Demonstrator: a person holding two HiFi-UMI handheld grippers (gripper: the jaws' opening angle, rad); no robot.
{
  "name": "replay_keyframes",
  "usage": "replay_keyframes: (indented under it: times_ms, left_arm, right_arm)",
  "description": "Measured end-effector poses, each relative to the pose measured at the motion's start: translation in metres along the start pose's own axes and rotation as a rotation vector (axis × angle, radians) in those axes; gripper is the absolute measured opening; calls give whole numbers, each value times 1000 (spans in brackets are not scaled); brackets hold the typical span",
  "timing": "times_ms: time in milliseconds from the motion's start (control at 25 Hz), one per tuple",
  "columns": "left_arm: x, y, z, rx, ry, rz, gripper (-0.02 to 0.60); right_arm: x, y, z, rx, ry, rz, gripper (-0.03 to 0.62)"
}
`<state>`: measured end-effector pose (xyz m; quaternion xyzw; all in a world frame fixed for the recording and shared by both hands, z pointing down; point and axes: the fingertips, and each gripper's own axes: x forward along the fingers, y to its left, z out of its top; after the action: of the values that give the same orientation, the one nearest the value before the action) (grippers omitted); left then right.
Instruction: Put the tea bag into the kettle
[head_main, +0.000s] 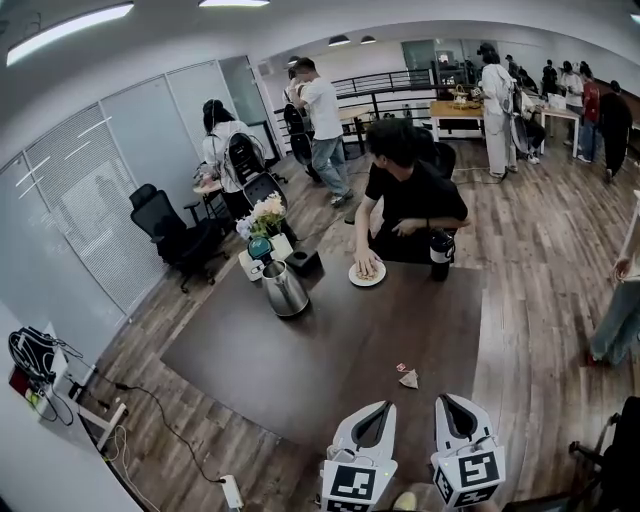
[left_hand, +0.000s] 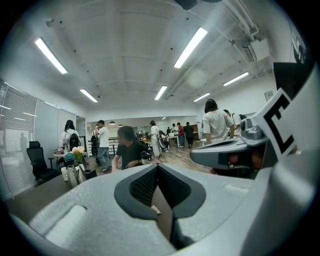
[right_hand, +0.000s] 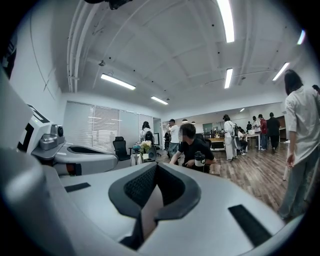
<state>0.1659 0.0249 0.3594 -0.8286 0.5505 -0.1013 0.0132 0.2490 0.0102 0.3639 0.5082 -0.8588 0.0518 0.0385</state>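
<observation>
The steel kettle (head_main: 285, 290) stands on the dark table (head_main: 300, 370) at its far left; it also shows small at the left of the left gripper view as kettle (left_hand: 74, 175). A tea bag (head_main: 408, 378) lies flat on the table near the front right, with a small red tag (head_main: 401, 367) beside it. My left gripper (head_main: 386, 406) and right gripper (head_main: 446, 399) hover side by side just short of the tea bag, both shut and holding nothing. In each gripper view the dark pads, left gripper (left_hand: 157, 166) and right gripper (right_hand: 156, 165), meet at the tip.
A person in black (head_main: 405, 205) sits at the table's far side behind a plate of food (head_main: 367, 272) and a black tumbler (head_main: 441, 254). Flowers (head_main: 266, 212), a cup and a black box (head_main: 303, 262) crowd behind the kettle. Other people stand further back.
</observation>
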Motion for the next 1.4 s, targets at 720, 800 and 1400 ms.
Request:
replay_keyframes:
  times_ms: [720, 800, 1400]
  left_arm:
    - [-9, -6, 12, 13, -26, 0, 5]
    - [-10, -6, 13, 22, -17, 0, 5]
    - [11, 1, 9, 46, 3, -35, 6]
  right_arm:
    - [-10, -1, 6, -3, -17, -9, 6]
    - [-11, -2, 5, -1, -17, -12, 6]
    - [7, -13, -6, 1, 13, -39, 6]
